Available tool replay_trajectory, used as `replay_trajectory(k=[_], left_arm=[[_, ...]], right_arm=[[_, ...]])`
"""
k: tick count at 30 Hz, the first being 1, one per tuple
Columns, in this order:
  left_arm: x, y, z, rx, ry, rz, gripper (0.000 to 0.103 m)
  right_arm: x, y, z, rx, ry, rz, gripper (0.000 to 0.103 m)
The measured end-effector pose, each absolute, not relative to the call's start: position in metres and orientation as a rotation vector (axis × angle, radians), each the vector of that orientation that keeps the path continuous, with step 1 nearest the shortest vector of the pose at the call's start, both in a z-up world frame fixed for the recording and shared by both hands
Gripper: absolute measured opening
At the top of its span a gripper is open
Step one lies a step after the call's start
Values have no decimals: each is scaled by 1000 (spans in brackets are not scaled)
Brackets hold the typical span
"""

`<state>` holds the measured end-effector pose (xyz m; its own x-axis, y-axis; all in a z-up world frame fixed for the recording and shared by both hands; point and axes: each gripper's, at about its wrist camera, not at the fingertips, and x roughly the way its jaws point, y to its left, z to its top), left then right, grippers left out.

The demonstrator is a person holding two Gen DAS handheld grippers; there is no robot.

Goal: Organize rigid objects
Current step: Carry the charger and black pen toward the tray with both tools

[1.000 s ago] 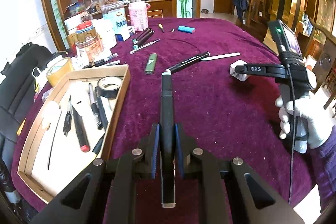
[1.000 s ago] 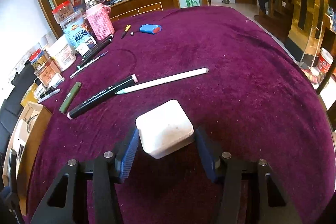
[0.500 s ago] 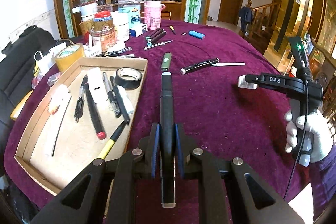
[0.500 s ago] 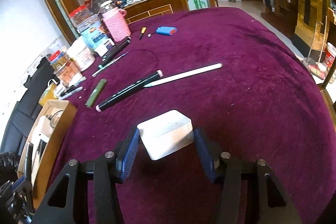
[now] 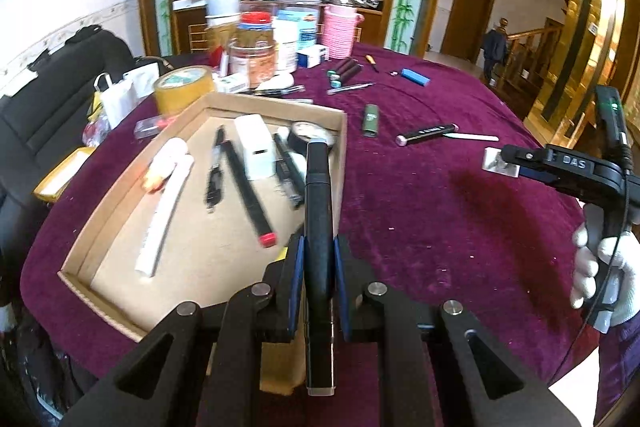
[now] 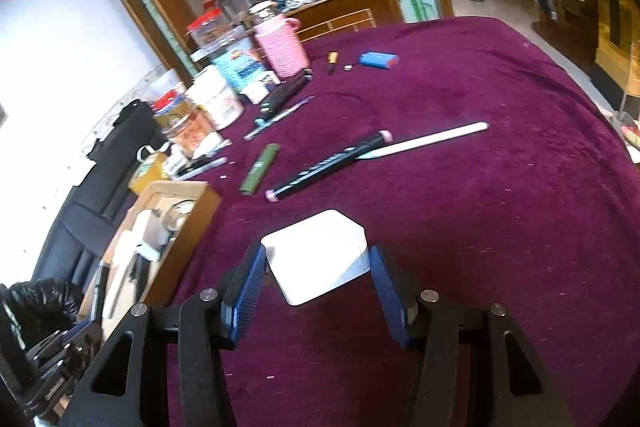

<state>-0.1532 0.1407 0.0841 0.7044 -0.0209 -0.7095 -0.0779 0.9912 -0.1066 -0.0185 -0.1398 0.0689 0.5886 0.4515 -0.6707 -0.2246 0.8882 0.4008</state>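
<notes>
My left gripper [image 5: 318,263] is shut on a long black pen-like tool [image 5: 318,195] and holds it above the right edge of the cardboard tray [image 5: 120,203]. The tray holds markers, a white box [image 5: 255,146], a tape roll and white sticks. My right gripper [image 6: 318,275] is shut on a white square block [image 6: 320,261], held above the purple cloth; it also shows in the left wrist view [image 5: 500,162]. A black marker [image 6: 328,163], a white stick [image 6: 428,141] and a green tube [image 6: 260,169] lie on the cloth ahead.
Jars, a pink cup [image 6: 282,47], a tape roll [image 5: 184,89] and boxes crowd the table's far left. A blue lighter-like item [image 6: 378,60] and more pens lie further back. A black bag [image 5: 60,99] sits left of the table.
The left gripper has swung left with the black tool, from over the cloth to over the tray's right edge. The right gripper has drifted slightly left, still holding the white block.
</notes>
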Motion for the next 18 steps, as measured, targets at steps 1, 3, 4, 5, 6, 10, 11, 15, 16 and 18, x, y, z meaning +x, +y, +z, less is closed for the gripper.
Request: replay_trajectory(k=[1, 3, 4, 5, 6, 10, 11, 15, 16, 18], left_arm=[[-155, 146, 84, -140, 789, 40, 14], [-157, 157, 84, -155, 787, 56, 14], [-158, 165, 84, -166, 785, 70, 15], [-158, 171, 83, -174, 786, 81, 14], [-159, 178, 82, -184, 786, 92, 15], [-159, 204, 79, -223, 793, 128, 15], [-159, 211, 77, -231, 796, 139, 15], [-157, 235, 69, -257, 815, 177, 15], [-156, 239, 67, -261, 820, 182, 15], [-152, 248, 61, -274, 836, 196, 15]], right_arm=[[-19, -136, 71, 286, 856, 412, 58], [-20, -126, 74, 280, 854, 432, 58], [-21, -121, 76, 278, 853, 444, 58], [-21, -114, 77, 277, 854, 461, 58], [-21, -109, 79, 276, 856, 473, 58], [-20, -79, 84, 266, 862, 531, 58], [-21, -73, 85, 262, 864, 545, 58], [-20, -37, 88, 235, 879, 608, 58], [-20, -28, 88, 226, 884, 623, 58], [-20, -6, 87, 205, 900, 657, 59]])
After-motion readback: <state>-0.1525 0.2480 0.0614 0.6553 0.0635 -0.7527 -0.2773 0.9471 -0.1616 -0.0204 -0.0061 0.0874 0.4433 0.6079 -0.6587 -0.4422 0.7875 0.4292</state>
